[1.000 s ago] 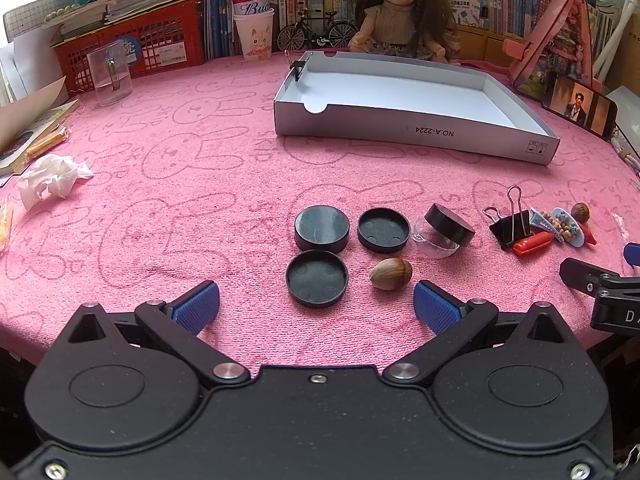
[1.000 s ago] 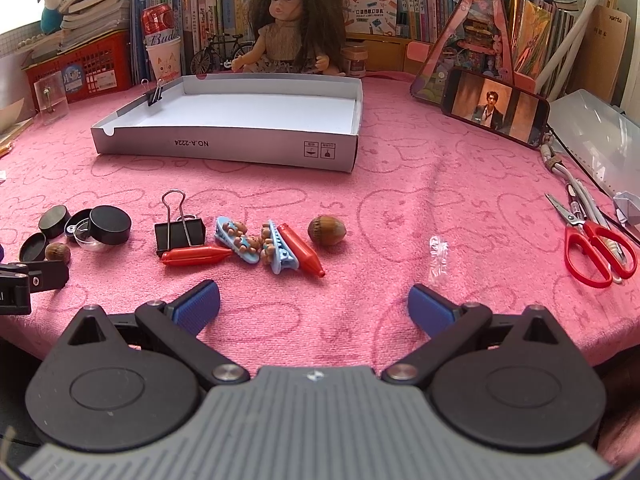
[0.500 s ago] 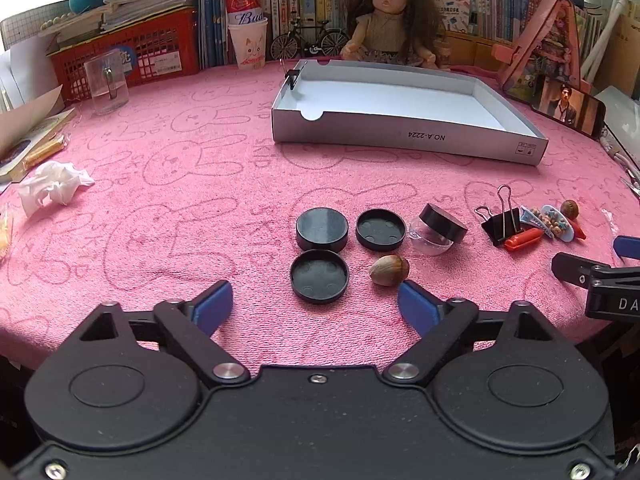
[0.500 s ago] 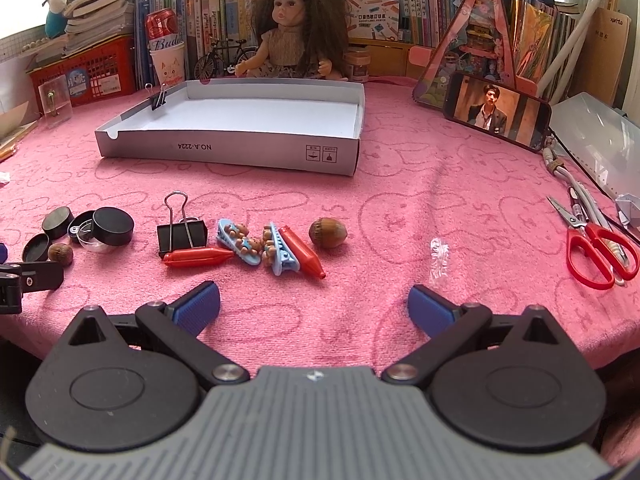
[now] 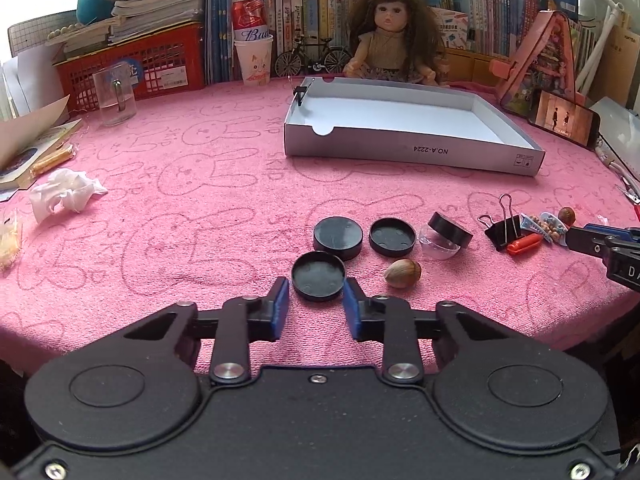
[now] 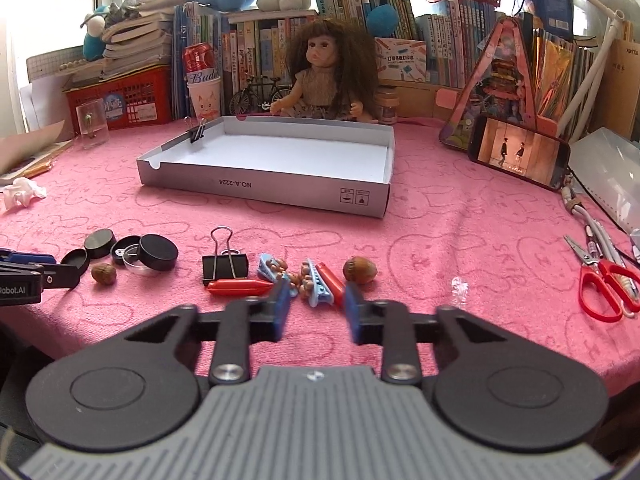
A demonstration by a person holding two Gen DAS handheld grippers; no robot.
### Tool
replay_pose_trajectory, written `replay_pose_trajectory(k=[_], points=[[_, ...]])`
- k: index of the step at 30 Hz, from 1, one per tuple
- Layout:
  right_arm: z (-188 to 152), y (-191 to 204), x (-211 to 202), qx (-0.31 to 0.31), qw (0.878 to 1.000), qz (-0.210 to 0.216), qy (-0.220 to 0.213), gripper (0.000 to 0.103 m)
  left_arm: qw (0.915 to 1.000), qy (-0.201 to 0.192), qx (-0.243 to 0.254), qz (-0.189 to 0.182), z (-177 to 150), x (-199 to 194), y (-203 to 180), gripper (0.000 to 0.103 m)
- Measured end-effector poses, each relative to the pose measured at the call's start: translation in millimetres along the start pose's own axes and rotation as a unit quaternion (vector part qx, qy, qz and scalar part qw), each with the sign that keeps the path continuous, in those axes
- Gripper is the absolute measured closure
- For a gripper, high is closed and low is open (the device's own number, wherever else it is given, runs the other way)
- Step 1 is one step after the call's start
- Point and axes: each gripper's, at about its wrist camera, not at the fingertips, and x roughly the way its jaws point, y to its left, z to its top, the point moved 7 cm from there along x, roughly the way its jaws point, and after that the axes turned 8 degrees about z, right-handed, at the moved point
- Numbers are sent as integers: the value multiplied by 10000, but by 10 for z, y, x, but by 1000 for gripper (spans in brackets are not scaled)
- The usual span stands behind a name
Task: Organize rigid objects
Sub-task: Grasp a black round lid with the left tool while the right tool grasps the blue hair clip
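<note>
Three black lids lie near the bench edge: light, stiff, slick, likely best pinched across the rim. Left hand-held gripper stands partly spread just short of the nearest; right hand-held gripper, likewise gapped, faces the hair clips. White box waits beyond.

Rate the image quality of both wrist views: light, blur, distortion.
Left wrist view: even daylight, window top left blown out, fisheye bends the table edge, the lids and box are sharp. Right wrist view: window overexposed, corners dark, the right fingers slightly blurred, the clips and nut clear.
</note>
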Motion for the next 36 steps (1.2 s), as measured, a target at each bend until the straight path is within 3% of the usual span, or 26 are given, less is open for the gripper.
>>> replay_pose_trajectory(k=[3, 13, 15, 24, 28, 30, 36], points=[[-26, 10, 52, -88, 9999, -8, 89, 82, 10000, -46, 72, 12, 6, 10, -40, 77], [27, -38, 220, -204, 9997, -27, 144, 81, 9997, -204, 130, 67, 79, 114, -78, 73], [39, -41, 250, -218, 9997, -16, 122, 68, 9996, -243, 144, 72, 89, 136, -83, 72], [82, -28, 394, -494, 9987, -88, 29, 59, 9989, -438, 109, 105, 96, 190, -94, 69], [102, -31, 449, -583, 9982, -94, -52, 56, 9988, -472, 60, 61, 77, 170, -91, 73], [112, -22, 463, -523, 9986, 60, -53, 84, 9989, -463, 68, 61, 81, 166, -92, 73], [162, 41, 428, -507, 9984, 210, -160, 84, 9981, -614, -25, 35, 206, 93, -56, 73]])
